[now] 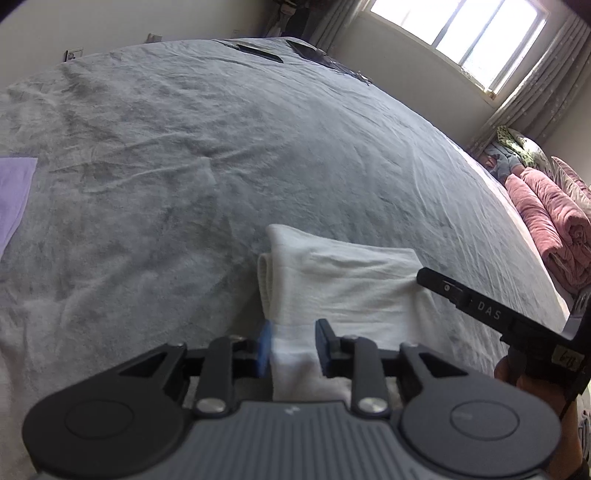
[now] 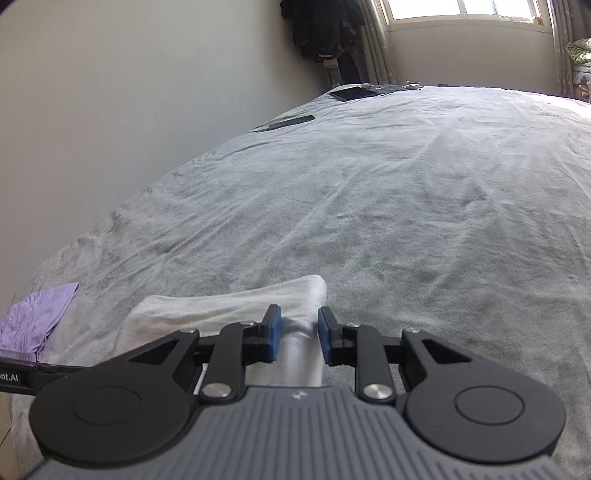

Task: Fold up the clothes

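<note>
A folded white cloth [image 1: 343, 284] lay on the grey bed cover [image 1: 184, 166] (rumpled all over). The left gripper [image 1: 293, 347] and right gripper [image 2: 299, 334] straddled its near edge, jaws released. A purple garment [image 2: 33, 321] lay well apart; a window [image 1: 465, 33] stood beyond.

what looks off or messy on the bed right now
Nothing much. The white folded garment lies compact on the grey bedspread, one rolled edge slightly bulging at its left. A purple cloth lies apart, rumpled.

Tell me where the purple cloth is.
The purple cloth lies on the grey bed, at the left edge of both views, left of the white garment.
</note>
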The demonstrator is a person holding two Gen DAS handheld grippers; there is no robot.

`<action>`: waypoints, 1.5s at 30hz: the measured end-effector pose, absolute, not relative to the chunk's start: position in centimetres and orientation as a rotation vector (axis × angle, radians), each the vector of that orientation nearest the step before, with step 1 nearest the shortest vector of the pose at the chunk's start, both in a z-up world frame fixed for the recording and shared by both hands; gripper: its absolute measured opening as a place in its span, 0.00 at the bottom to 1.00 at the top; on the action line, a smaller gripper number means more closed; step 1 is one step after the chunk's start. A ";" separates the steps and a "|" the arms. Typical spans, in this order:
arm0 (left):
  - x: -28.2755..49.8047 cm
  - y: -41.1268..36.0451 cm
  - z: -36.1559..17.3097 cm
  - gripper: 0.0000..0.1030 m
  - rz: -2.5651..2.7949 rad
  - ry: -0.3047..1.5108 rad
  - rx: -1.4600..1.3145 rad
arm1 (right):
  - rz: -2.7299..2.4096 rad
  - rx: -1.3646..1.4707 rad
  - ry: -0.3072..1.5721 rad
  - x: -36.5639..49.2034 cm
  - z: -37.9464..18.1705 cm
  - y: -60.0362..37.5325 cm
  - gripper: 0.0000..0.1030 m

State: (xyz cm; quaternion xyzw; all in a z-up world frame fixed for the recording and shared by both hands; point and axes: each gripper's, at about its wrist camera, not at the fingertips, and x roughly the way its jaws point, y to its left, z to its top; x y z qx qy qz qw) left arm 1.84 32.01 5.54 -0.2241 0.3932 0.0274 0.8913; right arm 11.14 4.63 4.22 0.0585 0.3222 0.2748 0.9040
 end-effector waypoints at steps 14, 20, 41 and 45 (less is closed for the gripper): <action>3.9 33.1 4.6 0.39 0.080 0.833 -0.558 | 0.541 0.291 0.766 14.0 2.8 4.5 0.23; 3.2 32.1 5.5 0.04 0.051 0.803 -0.510 | 0.555 0.257 0.700 13.4 3.2 4.9 0.13; 2.3 33.5 5.9 0.29 0.111 0.704 -0.565 | 0.650 0.173 0.618 8.5 4.9 4.8 0.26; 2.8 32.3 6.3 0.29 0.063 0.665 -0.522 | 0.731 0.003 0.657 5.8 3.9 6.6 0.26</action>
